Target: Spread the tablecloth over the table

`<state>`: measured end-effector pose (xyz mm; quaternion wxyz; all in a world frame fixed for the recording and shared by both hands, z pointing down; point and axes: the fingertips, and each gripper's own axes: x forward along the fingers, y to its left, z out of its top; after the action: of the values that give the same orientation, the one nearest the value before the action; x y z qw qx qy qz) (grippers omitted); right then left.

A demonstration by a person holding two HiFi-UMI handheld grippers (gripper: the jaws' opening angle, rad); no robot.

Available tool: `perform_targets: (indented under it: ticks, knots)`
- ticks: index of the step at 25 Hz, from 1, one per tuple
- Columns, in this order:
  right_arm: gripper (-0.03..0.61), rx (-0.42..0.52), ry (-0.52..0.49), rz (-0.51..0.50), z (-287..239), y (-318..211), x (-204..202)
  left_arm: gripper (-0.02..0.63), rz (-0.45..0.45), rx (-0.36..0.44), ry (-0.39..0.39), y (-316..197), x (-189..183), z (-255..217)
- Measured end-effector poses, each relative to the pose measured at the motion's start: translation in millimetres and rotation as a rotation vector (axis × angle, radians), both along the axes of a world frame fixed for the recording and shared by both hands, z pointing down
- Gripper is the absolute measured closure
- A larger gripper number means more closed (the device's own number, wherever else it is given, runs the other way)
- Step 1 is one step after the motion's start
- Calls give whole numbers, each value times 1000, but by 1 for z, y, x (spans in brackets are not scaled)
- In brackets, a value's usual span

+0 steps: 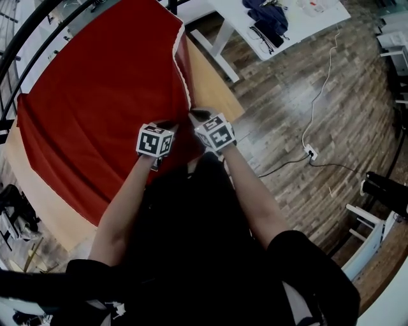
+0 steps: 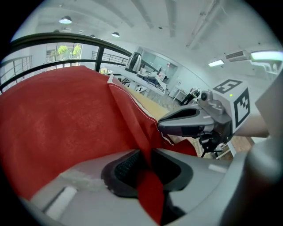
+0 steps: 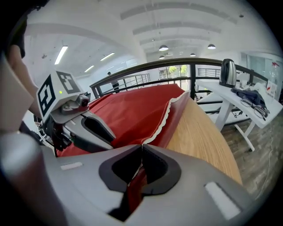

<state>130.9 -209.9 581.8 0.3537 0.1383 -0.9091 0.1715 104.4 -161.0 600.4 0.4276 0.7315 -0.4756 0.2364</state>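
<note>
Your forearms [image 1: 121, 216] sit lowest in the head view, reaching up from dark clothing to the two grippers, which are side by side at the near edge of the table. Item, far left: black railing [image 1: 19, 44], curving round behind the table. Item: red tablecloth [image 1: 95, 108], lying over the left and middle of the table, creased in long folds at its left end. Its right edge, trimmed in white scallops, stands up in a ridge that runs from the far corner down to your grippers. Item: left gripper [image 2: 147, 152], pointing downward, its jaws nearly together with a fold of the red cloth pinched between the dark pads and a tongue of it hanging out below them. Item: right gripper [image 3: 141, 148], just beside the left, jaws closed tight on the trimmed edge of the tablecloth, red fabric showing in the slot beneath. Item: wooden table [image 1: 213, 79], uncovered along the strip to the right of the ridge. Item: plank floor [image 1: 287, 127], carrying a white cable [image 1: 322, 95] that ends at a power strip [image 1: 310, 151]. Item, upper right: white desk [image 1: 290, 28], holding a dark garment [image 1: 268, 16], a pair of glasses [image 1: 261, 37] and a steel kettle [image 3: 227, 68].
</note>
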Motion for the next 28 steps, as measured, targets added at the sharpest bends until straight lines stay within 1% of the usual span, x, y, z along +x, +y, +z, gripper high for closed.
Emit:
perform_targets:
  ticks: [2, 4, 5, 7, 10, 12, 13, 15, 17, 19, 21, 22, 23, 25, 26, 27, 28]
  knots:
    - [563, 2, 4, 38, -3, -10, 14, 464, -35, 12, 61, -1, 1, -6]
    - [563, 3, 8, 68, -6, -24, 31, 430, -62, 16, 118, -2, 2, -11]
    - [563, 5, 17, 66, -7, -30, 40, 401, -66, 14, 134, -3, 4, -12]
    - [563, 20, 53, 52, -6, -42, 59, 368, -63, 12, 152, -5, 8, -14]
    - [563, 42, 106, 83, -6, -67, 95, 356, -43, -9, 150, -2, 14, -13]
    - [563, 56, 156, 84, -6, -88, 124, 357, -19, -24, 104, 1, 16, -8]
    - [563, 79, 203, 62, -5, -99, 138, 375, -12, -25, 71, 1, 15, -6]
    - [563, 163, 315, -5, -1, -122, 166, 393, -19, -28, 22, -1, 15, -4]
    - [563, 224, 376, -74, 6, -138, 184, 403, -45, -34, -1, -2, 14, -2]
    - [563, 224, 391, -142, 15, -140, 190, 416, -73, -40, -23, -6, 14, 0]
    - [563, 171, 399, -193, 24, -133, 194, 425, -96, -44, -60, -8, 15, 2]
    - [563, 153, 401, -194, 26, -132, 198, 423, -106, -46, -84, -9, 16, 2]
    - [562, 164, 400, -162, 25, -137, 202, 418, -118, -48, -109, -8, 17, 2]
    - [563, 268, 386, -20, 16, -165, 214, 391, -144, -48, -158, -9, 20, 1]
    - [563, 301, 355, 44, 11, -178, 218, 376, -161, -42, -181, -10, 20, 1]
    - [563, 284, 300, 81, 8, -184, 218, 373, -180, -35, -203, -11, 21, 1]
    - [563, 219, 230, 87, 7, -181, 216, 374, -198, -28, -225, -12, 20, 2]
